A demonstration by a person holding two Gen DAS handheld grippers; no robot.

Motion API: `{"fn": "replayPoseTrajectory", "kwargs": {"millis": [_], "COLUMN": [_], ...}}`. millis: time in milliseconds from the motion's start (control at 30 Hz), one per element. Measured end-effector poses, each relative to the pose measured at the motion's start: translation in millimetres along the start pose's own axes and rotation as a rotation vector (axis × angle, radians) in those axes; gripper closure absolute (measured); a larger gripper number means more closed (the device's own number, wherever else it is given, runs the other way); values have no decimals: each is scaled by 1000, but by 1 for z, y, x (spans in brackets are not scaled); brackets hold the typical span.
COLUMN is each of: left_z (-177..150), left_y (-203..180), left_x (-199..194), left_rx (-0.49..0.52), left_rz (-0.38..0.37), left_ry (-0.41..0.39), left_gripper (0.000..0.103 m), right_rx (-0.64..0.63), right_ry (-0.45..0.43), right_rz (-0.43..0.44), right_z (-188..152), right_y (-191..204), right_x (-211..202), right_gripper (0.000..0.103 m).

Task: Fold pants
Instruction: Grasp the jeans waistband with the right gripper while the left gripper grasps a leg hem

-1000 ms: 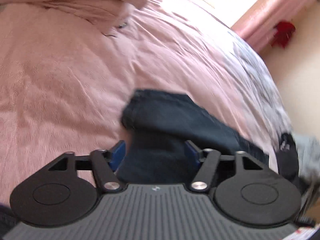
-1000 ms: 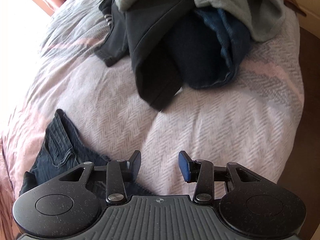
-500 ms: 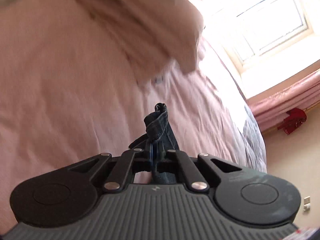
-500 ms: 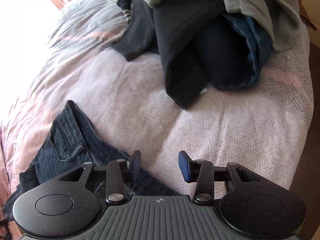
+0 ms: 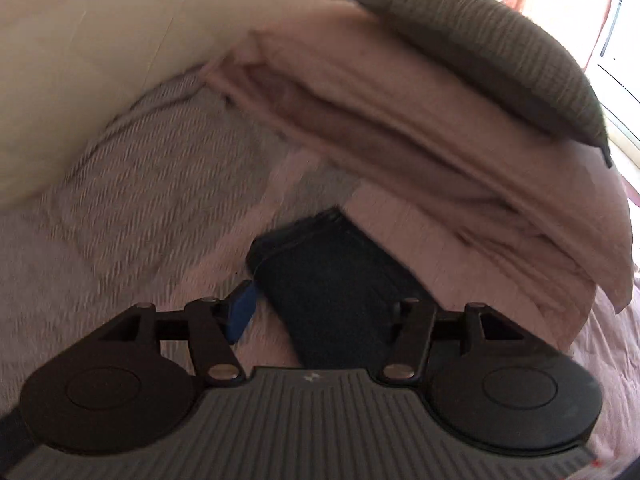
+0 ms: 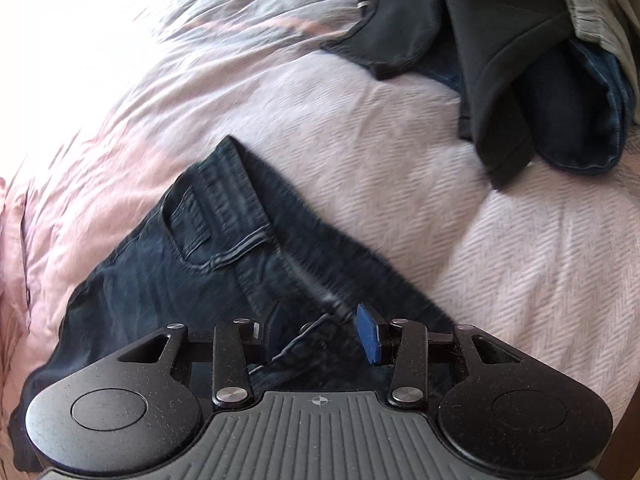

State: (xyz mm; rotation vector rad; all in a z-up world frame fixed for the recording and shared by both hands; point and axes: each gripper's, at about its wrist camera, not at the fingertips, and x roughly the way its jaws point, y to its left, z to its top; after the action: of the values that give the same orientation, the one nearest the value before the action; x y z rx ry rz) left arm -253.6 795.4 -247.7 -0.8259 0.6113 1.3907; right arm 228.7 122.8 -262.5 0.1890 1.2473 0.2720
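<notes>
The left gripper [image 5: 318, 314] hangs over the bed with its jaws opening; the end of a dark blue denim pants leg [image 5: 332, 276] lies on the cover between the spread fingers, and neither pad presses on it. The blue pad [image 5: 240, 312] on one finger stands just beside the leg's edge, with a strip of cover between.

The right gripper [image 6: 320, 338] points down over the waist part of the same dark blue denim pants [image 6: 192, 256], its jaws set apart with nothing pinched; the waistband and a pocket lie flat on the pink-and-grey woven bedspread [image 6: 500, 248] below it.

Beyond the leg in the left view sits a folded pink blanket [image 5: 420, 132] with a grey ribbed cushion [image 5: 500, 52] on top. A heap of dark and grey clothes [image 6: 520, 60] lies well apart from the pants, at the far side of the bed.
</notes>
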Motion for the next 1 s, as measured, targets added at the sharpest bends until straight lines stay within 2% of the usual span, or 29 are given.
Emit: {"fn": "replayPoseTrajectory", "kwargs": {"millis": [133, 200, 300, 333, 433, 500, 567, 600, 633, 700, 767, 833, 867, 900, 933, 1000], "left_z": [-42, -50, -44, -40, -33, -33, -31, -27, -24, -22, -35, -63, -79, -89, -93, -84], "left_y": [55, 67, 71, 73, 76, 83, 79, 71, 57, 19, -29, -66, -74, -76, -72, -50], "left_x": [36, 48, 68, 75, 90, 98, 104, 104, 101, 91, 77, 62, 53, 47, 45, 47], "left_rx": [-222, -297, -377, -395, -440, -511, -510, -458, -371, -141, 186, 536, 662, 728, 734, 612], "left_rz": [-55, -75, -154, -157, -84, -90, -69, -69, -96, -155, -235, -322, -369, -372, -363, -386], "left_ry": [122, 110, 69, 53, 24, 20, 32, 13, -18, -66, -60, -40, -47, -48, -40, -4], "left_gripper": [55, 55, 55, 55, 56, 56, 62, 83, 95, 95, 93, 79, 79, 79, 79, 79], "right_rx": [-17, -35, -47, -50, -64, -67, -65, -62, -58, -52, -60, -71, -75, -80, -85, -101], "right_ry": [4, -2, -13, -18, -28, -28, -26, -21, -18, -16, -14, -12, -12, -10, -10, -11], "right_rz": [-22, -38, -61, -68, -85, -94, -104, -112, -119, -122, -120, -119, -116, -112, -106, -98], "right_z": [-7, -9, -13, -15, -23, -31, -39, -43, -47, -54, -59, -62, -63, -63, -64, -65], "right_y": [12, 16, 21, 23, 28, 30, 31, 32, 33, 38, 45, 53, 57, 61, 65, 72], "right_x": [0, -2, -6, -8, -13, -16, -18, -18, -18, -18, -16, -14, -14, -13, -13, -13], "right_gripper": [64, 64, 64, 65, 64, 64, 64, 65, 65, 65, 64, 64, 64, 64, 64, 64]}}
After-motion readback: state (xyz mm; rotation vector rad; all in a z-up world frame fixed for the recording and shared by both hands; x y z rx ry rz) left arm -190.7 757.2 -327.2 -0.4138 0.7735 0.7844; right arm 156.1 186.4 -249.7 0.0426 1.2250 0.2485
